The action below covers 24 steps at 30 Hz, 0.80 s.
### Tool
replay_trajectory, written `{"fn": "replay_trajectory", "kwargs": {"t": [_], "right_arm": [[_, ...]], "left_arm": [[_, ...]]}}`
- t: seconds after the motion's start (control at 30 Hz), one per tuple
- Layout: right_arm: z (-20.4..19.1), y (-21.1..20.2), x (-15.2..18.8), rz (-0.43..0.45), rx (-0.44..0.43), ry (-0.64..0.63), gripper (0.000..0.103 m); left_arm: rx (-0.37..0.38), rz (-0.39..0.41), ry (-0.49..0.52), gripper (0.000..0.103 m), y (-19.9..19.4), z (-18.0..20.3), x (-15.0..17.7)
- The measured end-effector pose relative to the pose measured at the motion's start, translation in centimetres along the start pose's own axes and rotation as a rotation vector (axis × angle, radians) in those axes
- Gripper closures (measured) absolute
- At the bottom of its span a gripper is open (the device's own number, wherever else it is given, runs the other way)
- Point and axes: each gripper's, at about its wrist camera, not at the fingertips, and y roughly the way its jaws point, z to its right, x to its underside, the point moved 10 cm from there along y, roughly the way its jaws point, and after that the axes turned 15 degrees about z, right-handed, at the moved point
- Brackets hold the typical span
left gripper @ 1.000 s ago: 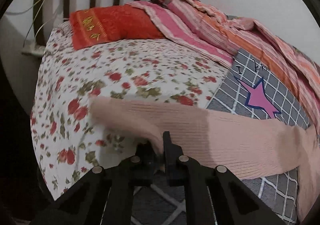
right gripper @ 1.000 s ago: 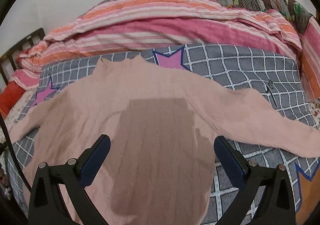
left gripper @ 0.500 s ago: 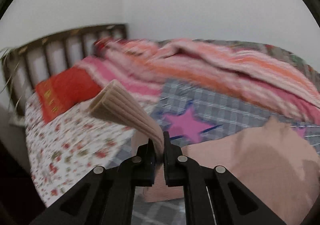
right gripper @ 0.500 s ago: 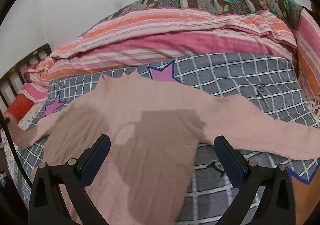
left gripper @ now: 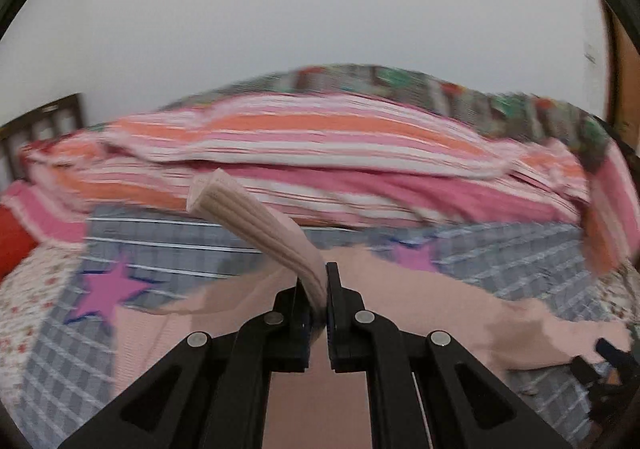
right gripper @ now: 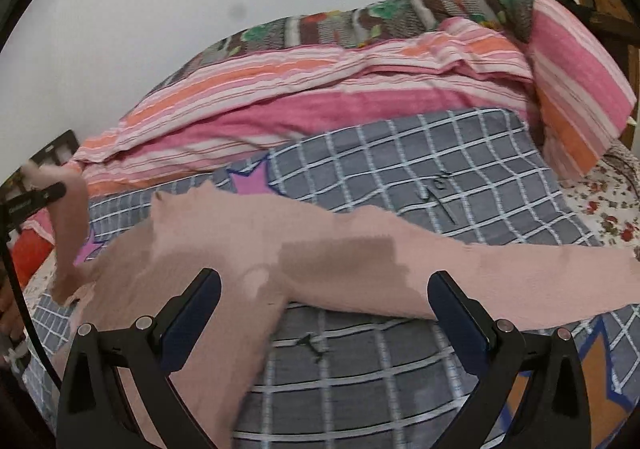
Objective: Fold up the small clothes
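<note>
A pale pink knit sweater (right gripper: pixel 248 245) lies face down on a grey checked blanket (right gripper: pixel 440 177) with pink stars. My left gripper (left gripper: pixel 320 289) is shut on the ribbed cuff of the sweater's left sleeve (left gripper: pixel 256 217) and holds it lifted above the body; the cuff end sticks up and to the left. In the right wrist view that lifted sleeve (right gripper: pixel 70 233) hangs from the left gripper (right gripper: pixel 40 197) at the far left. My right gripper (right gripper: pixel 324 293) is open and empty, hovering above the sweater's body near the right sleeve (right gripper: pixel 540 273), which lies stretched out flat.
A heap of pink and orange striped bedding (right gripper: pixel 320 89) lies along the wall behind the blanket. A red pillow (left gripper: pixel 12 241) and dark wooden headboard (left gripper: pixel 44 117) are at the left. The floral sheet (right gripper: pixel 608 209) shows at the right.
My left gripper has lifted the sleeve cuff off the floral sheet and swung it right, over the sweater body. My right gripper has drifted to the right, staying open.
</note>
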Motion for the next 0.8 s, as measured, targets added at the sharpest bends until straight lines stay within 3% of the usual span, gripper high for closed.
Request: {"fn": "replay_trajectory", "kwargs": {"t": [0.2, 0.33, 0.4, 0.47, 0.53, 0.67, 0.8], "right_arm": [[2.0, -0.1, -0.4, 0.013, 0.009, 0.032, 0.002], [2.8, 0.1, -0.4, 0.004, -0.004, 0.082, 0.003], [2.7, 0.3, -0.3, -0.002, -0.017, 0.09, 0.004], [1.9, 0.6, 0.0, -0.016, -0.044, 0.093, 0.009], [0.8, 0.9, 0.4, -0.033, -0.073, 0.087, 0.014], [-3.0, 2.1, 1.7, -0.088, -0.156, 0.044, 0.042], [-5.8, 3.8, 3.6, -0.167, -0.176, -0.005, 0.046]], "left_arm": [[0.191, -0.131, -0.016, 0.096, 2.3, 10.1, 5.4], [0.269, -0.174, -0.091, 0.086, 2.4, 11.1, 6.7], [0.246, -0.153, -0.094, 0.052, 1.6, 9.7, 6.6], [0.188, -0.111, -0.078, 0.032, 0.7, 7.0, 6.3], [0.146, -0.069, -0.068, 0.032, -0.1, 4.1, 6.3], [0.007, -0.1, -0.044, 0.032, -0.8, -2.4, 8.1], [-0.123, -0.144, -0.027, 0.032, -1.5, -8.5, 10.5]]}}
